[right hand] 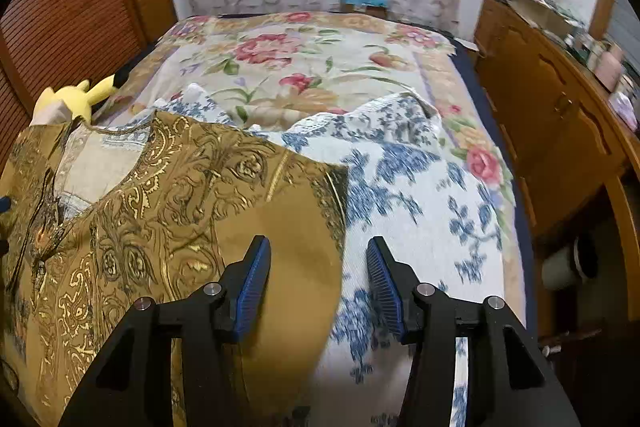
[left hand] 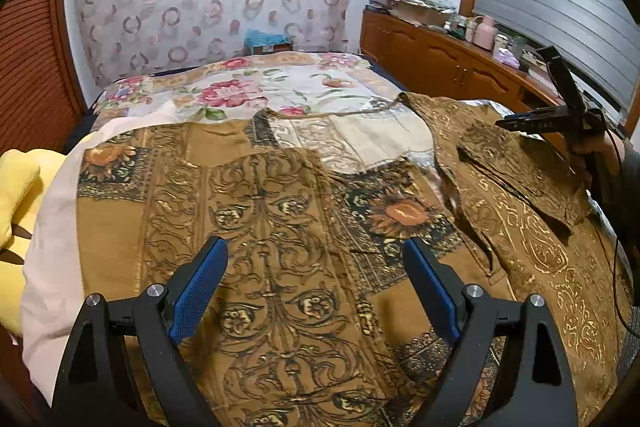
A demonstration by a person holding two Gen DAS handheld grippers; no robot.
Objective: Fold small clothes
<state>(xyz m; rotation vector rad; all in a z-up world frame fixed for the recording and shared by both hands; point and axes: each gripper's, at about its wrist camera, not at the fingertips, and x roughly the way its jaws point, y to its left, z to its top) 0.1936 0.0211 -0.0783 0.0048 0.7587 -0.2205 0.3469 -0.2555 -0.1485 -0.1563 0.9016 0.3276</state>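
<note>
A brown and gold patterned garment [left hand: 280, 211] lies spread on the bed, with its right part folded over near the right side [left hand: 520, 195]. My left gripper [left hand: 316, 267] is open and empty just above the garment's middle. The right gripper shows in the left wrist view at the far right [left hand: 560, 119], over the folded part. In the right wrist view the garment [right hand: 168, 211] fills the left half, its edge running between my open right gripper's [right hand: 318, 267] blue pads. That gripper holds nothing.
A blue and white floral cloth [right hand: 420, 195] lies under the garment on the floral bedspread [right hand: 300, 67]. A yellow plush toy [right hand: 76, 97] sits at the bed's left edge. A wooden cabinet [right hand: 560, 131] with clutter on top stands to the right.
</note>
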